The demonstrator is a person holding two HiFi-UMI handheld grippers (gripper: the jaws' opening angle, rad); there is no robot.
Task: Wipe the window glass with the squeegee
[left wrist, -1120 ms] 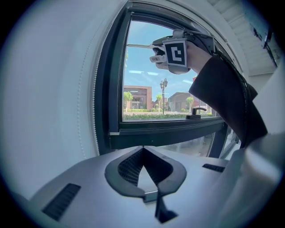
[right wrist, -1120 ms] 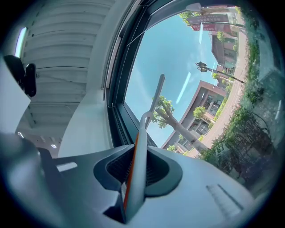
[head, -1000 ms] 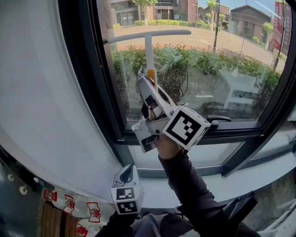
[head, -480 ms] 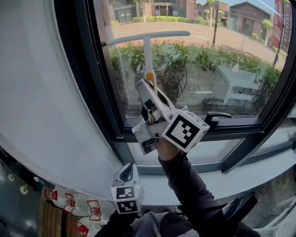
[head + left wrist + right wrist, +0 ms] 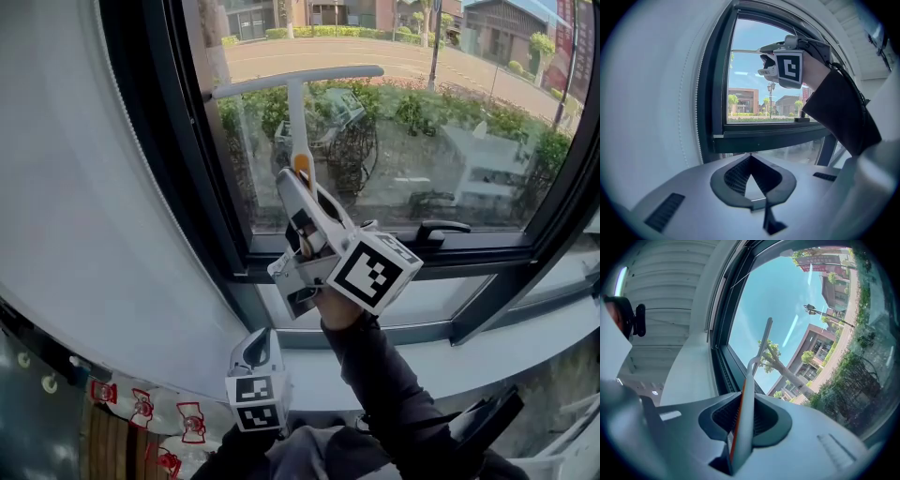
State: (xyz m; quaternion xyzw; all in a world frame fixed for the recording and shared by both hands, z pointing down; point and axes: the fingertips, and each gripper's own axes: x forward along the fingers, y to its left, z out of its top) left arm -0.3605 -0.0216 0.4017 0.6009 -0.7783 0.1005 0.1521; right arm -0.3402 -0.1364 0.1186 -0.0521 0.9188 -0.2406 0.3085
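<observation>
Head view: R gripper (image 5: pixel 298 186) is raised in front of the window glass (image 5: pixel 441 122), jaws pinched on the lower handle of the squeegee (image 5: pixel 296 112). The squeegee is a white T w/ an orange bit just above the jaws. Its crossbar sits high on the pane, roughly level, w/ the left end near the dark window frame (image 5: pixel 211 225). A dark sleeve (image 5: pixel 380 384) runs down from that gripper. L gripper (image 5: pixel 256 347) hangs low by the person's body, well apart from the glass, below the frame's bottom corner. A white blind (image 5: pixel 84 187) w/ a bead cord covers the wall left of the frame. A black window latch (image 5: pixel 441 228) lies on the lower rail, right of R gripper and not touching it. The pale sill (image 5: pixel 525 342) runs below. Red-print cloth (image 5: pixel 141 412) shows at bottom left.

L gripper view: jaw tips are pressed together w/ nothing btwn them; only a pale surface shows thru the gap behind the tips. It looks up at the frame and pane. R gripper's marker cube and the sleeve cross the upper right, in front of the glass.

R gripper view: jaws are clamped on the squeegee handle, white w/ an orange edge, held upright btwn the pads. The shaft rises to the crossbar against the pane, close to the frame's left side. Blind is on the left; street, trees and bldgs show thru the glass.
</observation>
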